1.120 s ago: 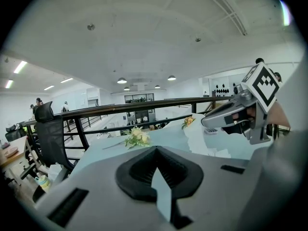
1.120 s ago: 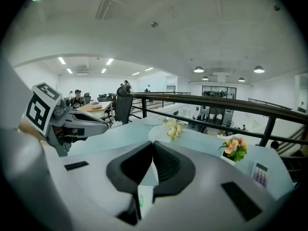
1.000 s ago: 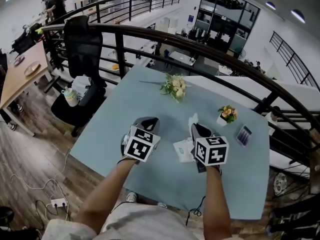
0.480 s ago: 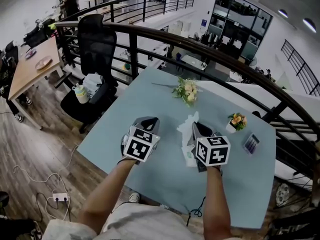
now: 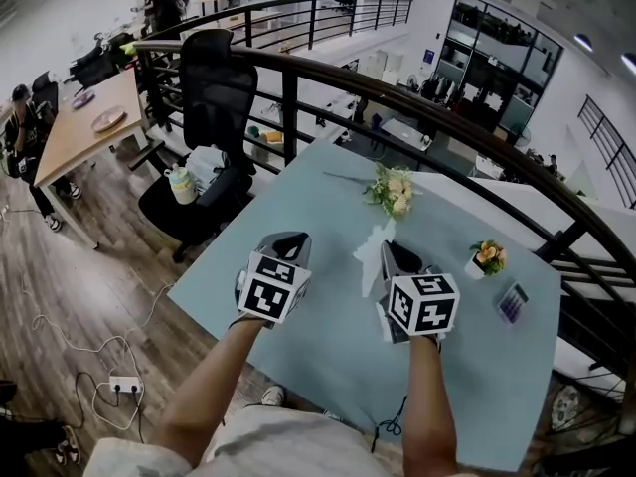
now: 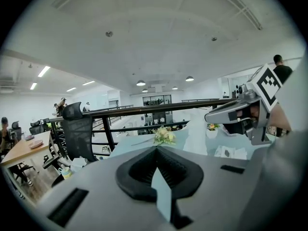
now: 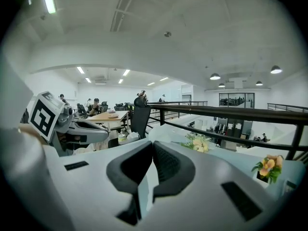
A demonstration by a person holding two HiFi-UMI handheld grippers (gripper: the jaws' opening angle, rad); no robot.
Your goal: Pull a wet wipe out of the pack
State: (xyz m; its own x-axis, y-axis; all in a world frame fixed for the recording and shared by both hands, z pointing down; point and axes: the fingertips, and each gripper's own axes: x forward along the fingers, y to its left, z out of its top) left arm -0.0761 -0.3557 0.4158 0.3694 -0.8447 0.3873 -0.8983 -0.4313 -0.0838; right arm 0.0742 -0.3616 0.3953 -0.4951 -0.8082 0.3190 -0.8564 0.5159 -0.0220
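Hanging from the tip of the right gripper (image 5: 390,249), the wet wipe (image 5: 372,256) shows as a crumpled white sheet, held up off the light blue table (image 5: 298,212). The right gripper's jaws are pressed together on the wipe's upper end, and in the right gripper view white material bunches just beyond the pads. The wipe's lower end drops toward the table. Whether it has come free of the pack cannot be told.

The wet wipe pack (image 6: 230,152) lies flat on the table below the right gripper, as the left gripper view shows. It is white with a dark oval on its top face. Its print is too small to read, and its contents are not visible.

The left gripper (image 5: 289,239) is held level with the right one and well apart from it, above the table. Its jaws are closed tip to tip with nothing between them, and it touches neither the wipe nor the pack.

Each gripper carries a cube with black-and-white square markers, which are patterns and not text.

Farther along the table, a loose bunch of pale flowers (image 5: 392,189) lies near the far edge. A small white pot (image 5: 486,259) holding orange and yellow flowers stands to the right. A small dark rectangular device (image 5: 513,302) lies just beside the pot, its face too small to read.

Beyond the table runs a black railing (image 5: 298,68), with a black office chair (image 5: 224,97) behind it.
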